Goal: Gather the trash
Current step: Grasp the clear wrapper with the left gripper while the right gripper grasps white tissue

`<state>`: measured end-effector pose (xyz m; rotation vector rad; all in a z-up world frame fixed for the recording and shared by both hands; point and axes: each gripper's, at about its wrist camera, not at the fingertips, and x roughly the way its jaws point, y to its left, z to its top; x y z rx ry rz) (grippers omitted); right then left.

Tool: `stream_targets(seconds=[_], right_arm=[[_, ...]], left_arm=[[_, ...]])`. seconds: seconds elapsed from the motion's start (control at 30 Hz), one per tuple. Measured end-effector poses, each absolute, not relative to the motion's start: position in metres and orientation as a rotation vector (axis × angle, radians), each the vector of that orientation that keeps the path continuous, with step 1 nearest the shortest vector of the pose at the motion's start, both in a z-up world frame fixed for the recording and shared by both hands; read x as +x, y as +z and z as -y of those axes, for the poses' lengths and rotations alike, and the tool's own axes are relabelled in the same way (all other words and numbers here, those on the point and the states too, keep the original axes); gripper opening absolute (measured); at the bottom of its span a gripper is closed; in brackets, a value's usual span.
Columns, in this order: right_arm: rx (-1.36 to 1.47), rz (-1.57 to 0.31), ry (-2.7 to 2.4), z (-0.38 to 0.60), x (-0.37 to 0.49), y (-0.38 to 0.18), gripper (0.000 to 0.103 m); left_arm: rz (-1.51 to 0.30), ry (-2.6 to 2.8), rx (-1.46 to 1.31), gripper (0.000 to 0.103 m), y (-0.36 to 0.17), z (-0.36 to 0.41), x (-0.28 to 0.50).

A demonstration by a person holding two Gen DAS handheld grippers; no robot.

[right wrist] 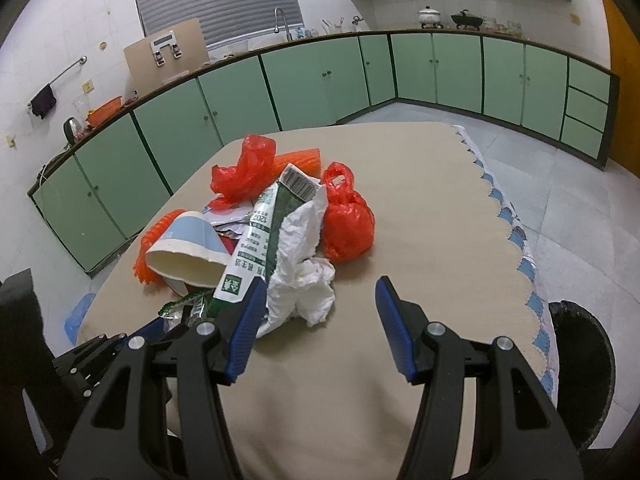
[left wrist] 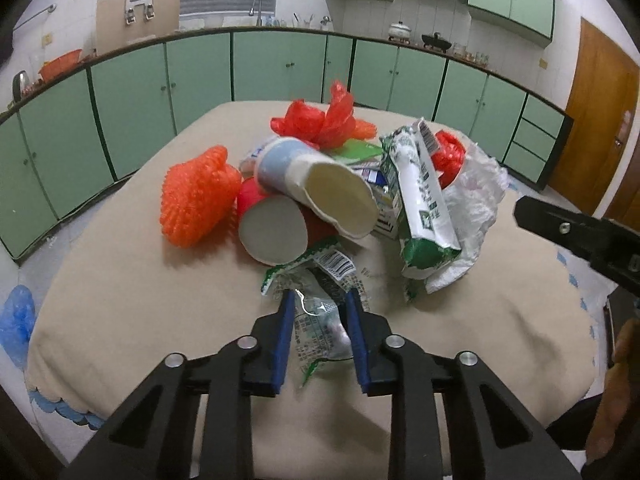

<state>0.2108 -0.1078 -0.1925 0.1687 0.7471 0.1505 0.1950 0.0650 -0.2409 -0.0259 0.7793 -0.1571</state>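
Observation:
A heap of trash lies on a beige-clothed table (left wrist: 120, 300). My left gripper (left wrist: 318, 300) is shut on a clear and green plastic wrapper (left wrist: 320, 324) at the heap's near edge. Behind it lie a red paper cup (left wrist: 276, 224), a blue and white paper cup (left wrist: 316, 184), an orange foam net (left wrist: 196, 196), a green and white carton (left wrist: 420, 200), crumpled white paper (left wrist: 476, 204) and red plastic bags (left wrist: 320, 120). My right gripper (right wrist: 320, 292) is open and empty, its left finger beside the white paper (right wrist: 304, 256) and the carton (right wrist: 256, 240). A tied red bag (right wrist: 348, 220) sits behind.
A black-lined trash bin (right wrist: 580, 364) stands on the floor right of the table. Green kitchen cabinets (left wrist: 280, 64) run along the far walls. A wooden door (left wrist: 592, 128) is at the right. A blue plastic bag (left wrist: 16, 320) lies on the floor at the left.

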Motion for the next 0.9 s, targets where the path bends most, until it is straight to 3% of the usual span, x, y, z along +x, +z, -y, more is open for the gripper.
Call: stream_targets(seconds=[0.17,0.57,0.67,0.73,0.9], right_arm=[[0.179,-0.741,0.156,0.103,0.219,-0.192,0.056],[0.184,-0.761,0.161,0.086,0.238,-0.202,0.052],[0.168,-0.790,0.172,0.083,0.243,-0.209,0.033],[0.156,-0.802,0.177,0.083,0.244,-0.211,0.014],[0.165,-0.794,0.195,0.092,0.235,-0.208,0.006]], left_arm=[[-0.741,-0.151,-0.038,0.017,-0.229,-0.070,0.191],[-0.678,-0.131,-0.077,0.014,-0.207,-0.084,0.187],[-0.673,-0.130,-0.076,0.014,-0.207,-0.084,0.184],[-0.672,-0.127,-0.075,0.014,-0.206,-0.084,0.183],[-0.665,-0.123,-0.076,0.014,-0.202,-0.084,0.179]])
